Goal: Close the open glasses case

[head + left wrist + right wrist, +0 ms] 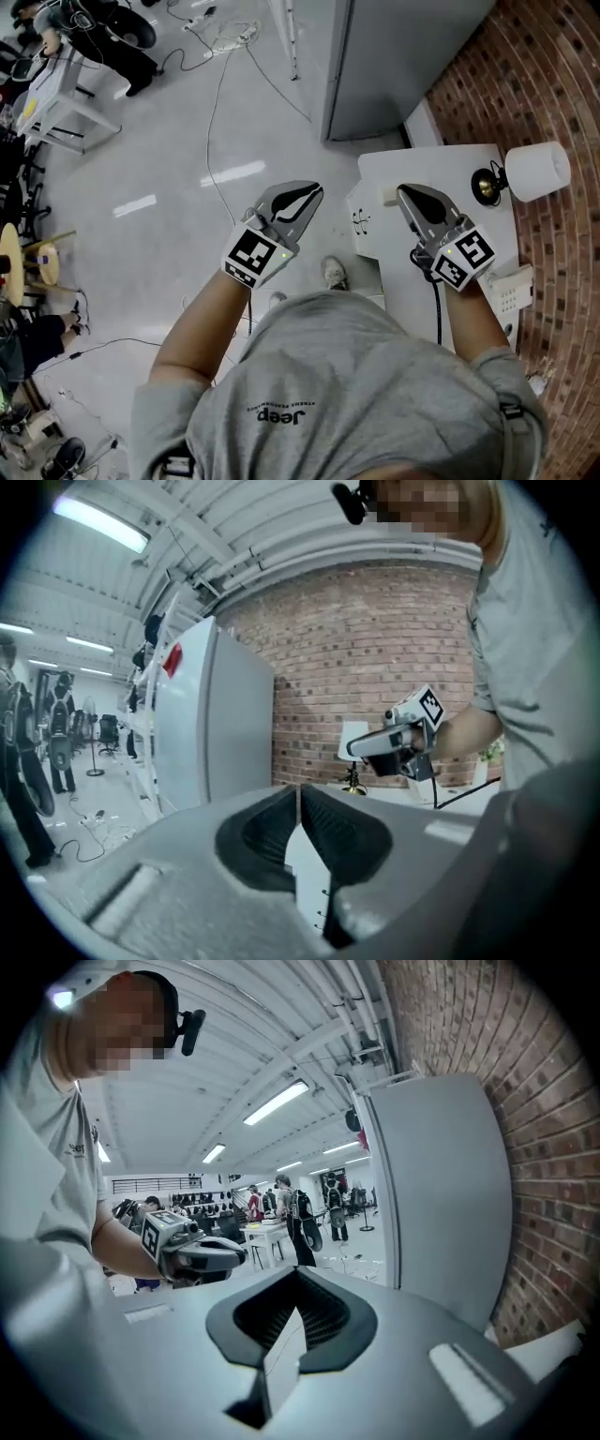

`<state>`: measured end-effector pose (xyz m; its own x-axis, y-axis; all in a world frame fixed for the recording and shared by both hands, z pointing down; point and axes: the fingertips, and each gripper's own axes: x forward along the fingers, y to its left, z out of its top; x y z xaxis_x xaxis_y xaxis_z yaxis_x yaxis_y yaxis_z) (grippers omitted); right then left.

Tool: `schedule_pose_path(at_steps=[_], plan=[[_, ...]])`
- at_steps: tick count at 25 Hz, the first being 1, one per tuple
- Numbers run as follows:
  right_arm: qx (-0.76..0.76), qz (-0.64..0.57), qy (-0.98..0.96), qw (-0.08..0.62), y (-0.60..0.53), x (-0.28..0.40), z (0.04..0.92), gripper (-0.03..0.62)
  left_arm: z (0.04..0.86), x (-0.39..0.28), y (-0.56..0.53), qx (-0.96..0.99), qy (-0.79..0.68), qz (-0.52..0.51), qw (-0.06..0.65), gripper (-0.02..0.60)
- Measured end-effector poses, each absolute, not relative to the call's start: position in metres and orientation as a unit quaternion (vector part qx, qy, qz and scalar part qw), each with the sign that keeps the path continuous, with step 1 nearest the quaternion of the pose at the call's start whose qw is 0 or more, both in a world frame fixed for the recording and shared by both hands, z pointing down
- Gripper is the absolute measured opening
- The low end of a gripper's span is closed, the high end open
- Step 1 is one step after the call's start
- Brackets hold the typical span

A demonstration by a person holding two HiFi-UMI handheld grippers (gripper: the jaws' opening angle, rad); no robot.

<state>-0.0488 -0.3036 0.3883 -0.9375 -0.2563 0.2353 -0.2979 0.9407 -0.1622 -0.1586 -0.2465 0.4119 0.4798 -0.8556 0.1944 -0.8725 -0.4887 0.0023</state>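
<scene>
**Two closed grippers beside a white table, case not made out**

Two grippers are counted, one in each hand. The left gripper (315, 191) is held over the floor (169, 141) and is pointed toward 1 o'clock in the head view. In its own view its jaws are seen pressed together at the tips, with nothing gripped between them. The right gripper (404, 192) is held at 3 o'clock of the left one, well apart from it, over the white table (412, 164), and is pointed toward 11 o'clock. Its jaws are likewise seen closed at the tips in its own view. A white sliver is shown in the gap behind them, and what it is cannot be told.

One table is counted, set against the brick wall (553, 84). On it, these things are seen:
- One lamp (536, 171) with a white shade, at 2 o'clock of the right gripper.
- One small pale block (388, 195), just at 9 o'clock of that gripper's tips.
- One white flat thing (511, 286), at 4 o'clock of that gripper, near the table's edge.

One white panel (362, 221) with dark marks is seen at the table's 9 o'clock side. One tall grey cabinet (394, 66) is seen at 12 o'clock of the table.

The glasses case cannot be picked out with certainty among these things, so its place, its long axis and the way it is pointed cannot be told
</scene>
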Motion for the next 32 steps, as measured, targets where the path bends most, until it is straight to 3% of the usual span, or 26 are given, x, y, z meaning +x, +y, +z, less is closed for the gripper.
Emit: schedule_pose_path(at_steps=[19,32], plan=[[0.030,0.076,-0.987,0.142,-0.213,-0.215,0.370,0.009,0.342,-0.339,-0.081,0.735,-0.672,-0.021,0.094,-0.003],[0.027,0.065,-0.986,0.149,-0.183,-0.246,0.366,0.009,0.335,-0.360,-0.042,0.718,-0.685,-0.047,0.112,-0.003]])
